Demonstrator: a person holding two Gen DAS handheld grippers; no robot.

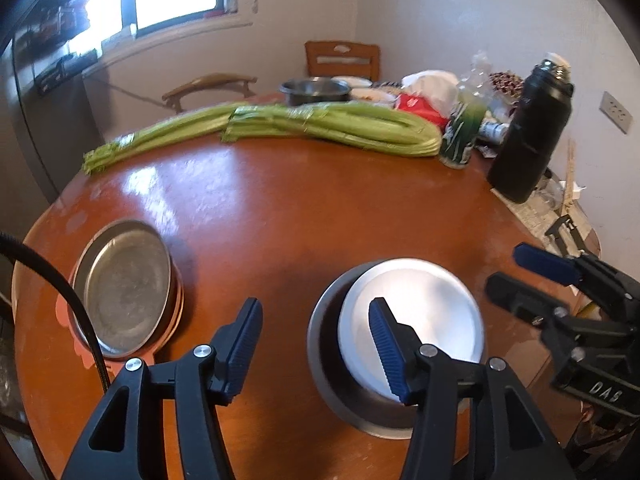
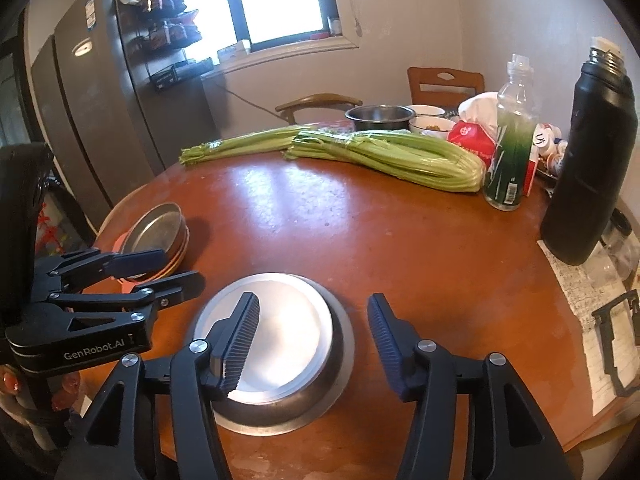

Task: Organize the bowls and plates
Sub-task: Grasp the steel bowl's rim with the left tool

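Left gripper (image 1: 316, 344) low in the left wrist view, jaws parted and empty, one blue pad overlapping the nested bowls (image 1: 400, 340) in the picture, the other over bare table (image 1: 280, 220); neither pad pressing on anything. Right gripper (image 2: 312, 340) likewise parted and holding nothing in the right wrist view, straddling the right side of the same bowls (image 2: 280, 340) at lower centre of the frame, one pad over the inner bowl, the other over bare wood to the right.

Nested bowls: a bright metal bowl seated inside a larger, darker one, both upright near the bottom edge of the table. Stack of plates (image 1: 128, 288) at lower left of the left wrist view: a shallow metal pan on top of what look like orange-rimmed plates, well apart from the bowls.

Progress, judged from the layout: looks well along. Plates gathered in one pile, two bowls nested in another, both grippers free of the load. Possibly left: a steel bowl (image 2: 378, 117) and small white bowls (image 2: 430, 118) at the far side of the table, upper centre of the right wrist view, behind the celery (image 2: 384, 156). Cannot tell whether those belong to the job. Black flask (image 2: 588, 152) at upper right, clear of the work.
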